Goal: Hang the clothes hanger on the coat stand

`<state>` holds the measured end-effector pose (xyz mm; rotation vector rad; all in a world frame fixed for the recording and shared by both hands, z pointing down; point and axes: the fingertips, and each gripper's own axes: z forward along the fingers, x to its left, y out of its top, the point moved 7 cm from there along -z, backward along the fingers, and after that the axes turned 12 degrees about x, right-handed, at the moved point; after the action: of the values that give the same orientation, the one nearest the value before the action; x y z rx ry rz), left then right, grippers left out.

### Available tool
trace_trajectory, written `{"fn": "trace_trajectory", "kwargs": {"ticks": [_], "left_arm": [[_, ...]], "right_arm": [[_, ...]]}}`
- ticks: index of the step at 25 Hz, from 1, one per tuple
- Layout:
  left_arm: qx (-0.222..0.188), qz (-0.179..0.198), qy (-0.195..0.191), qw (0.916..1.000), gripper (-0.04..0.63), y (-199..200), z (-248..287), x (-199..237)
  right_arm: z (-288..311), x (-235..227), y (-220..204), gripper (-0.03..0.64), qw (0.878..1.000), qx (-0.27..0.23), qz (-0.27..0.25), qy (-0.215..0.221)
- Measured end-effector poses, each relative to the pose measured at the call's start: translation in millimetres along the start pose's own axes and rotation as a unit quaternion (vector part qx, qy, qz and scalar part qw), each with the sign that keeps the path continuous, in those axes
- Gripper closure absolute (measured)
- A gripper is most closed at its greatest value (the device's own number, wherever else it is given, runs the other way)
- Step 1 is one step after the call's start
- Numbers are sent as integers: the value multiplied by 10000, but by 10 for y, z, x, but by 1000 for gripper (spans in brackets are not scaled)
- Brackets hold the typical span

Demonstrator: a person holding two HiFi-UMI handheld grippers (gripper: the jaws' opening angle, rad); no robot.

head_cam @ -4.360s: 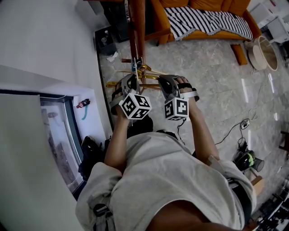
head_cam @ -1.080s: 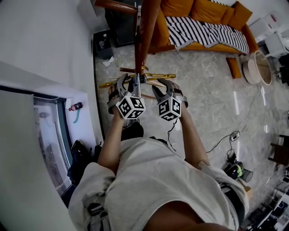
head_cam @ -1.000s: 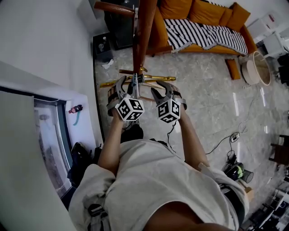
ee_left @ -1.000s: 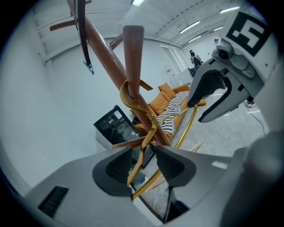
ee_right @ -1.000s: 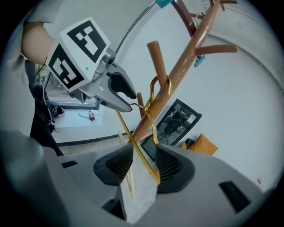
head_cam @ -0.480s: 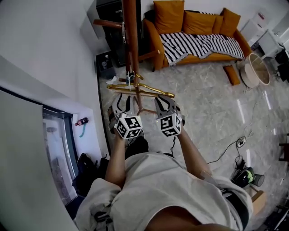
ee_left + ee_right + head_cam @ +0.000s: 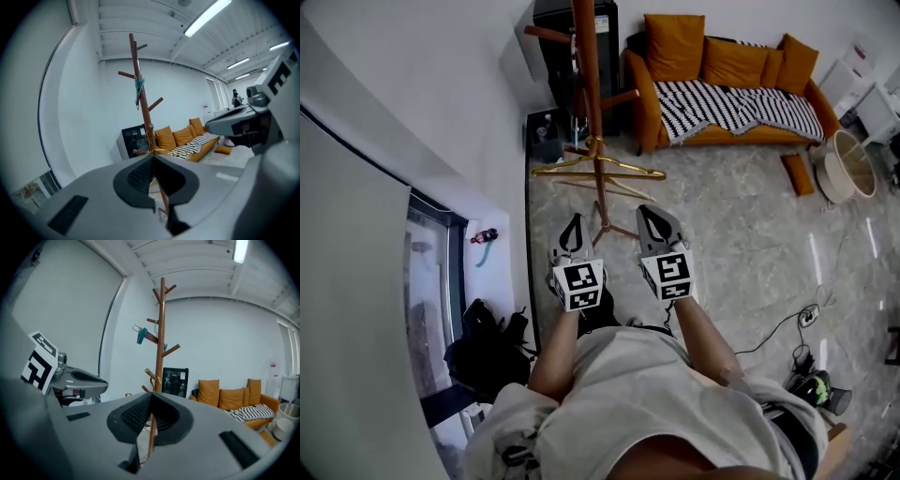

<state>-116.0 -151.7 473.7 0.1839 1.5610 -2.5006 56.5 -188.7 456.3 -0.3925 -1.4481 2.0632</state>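
gold clothes hanger [image 7: 567, 170] hangs on the wooden coat stand [image 7: 587, 66].

Gold hanger [image 7: 628, 169] hangs level on the wooden coat stand [image 7: 588, 75] — low peg

One hanger [image 7: 639, 170], one stand [image 7: 586, 56], two tools [image 7: 574, 218] [image 7: 644, 211]

The tall brown coat stand [image 7: 584, 56] looks like smooth, varnished wood, and the thin gold clothes hanger [image 7: 562, 167] has the sheen of polished metal. The grey marbled stone floor [image 7: 750, 225] is glossy and reflective, while the black-and-white striped throw [image 7: 731, 103] over the orange sofa [image 7: 675, 47] is soft cloth. The left gripper [image 7: 574, 219] and right gripper [image 7: 644, 212] are matt grey plastic.
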Motion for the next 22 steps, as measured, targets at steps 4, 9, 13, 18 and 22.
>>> {"fn": "trace_trajectory", "kwargs": {"ticks": [4,9,13,18,22], "left_arm": [[-165,-538,72,9984,586,-21,-344,-73],[-332,-527,-59,9980,586,0,-632,-273],[-400,-463,-153,9980,586,-17,-805,-396],[-453,-392,-368,9975,586,41,-909,-446],[-536,-414,-442,9967,586,90,-1058,-470]], "right_arm": [[-298,75,3,612,9997,-142,-197,46],[-657,123,-44,612,9992,-386,-119,-14],[-871,201,-86,612,9986,-518,-52,-67],[-1005,225,-8,612,9976,-664,65,-179],[-1143,233,57,612,9969,-725,62,-308]]}}
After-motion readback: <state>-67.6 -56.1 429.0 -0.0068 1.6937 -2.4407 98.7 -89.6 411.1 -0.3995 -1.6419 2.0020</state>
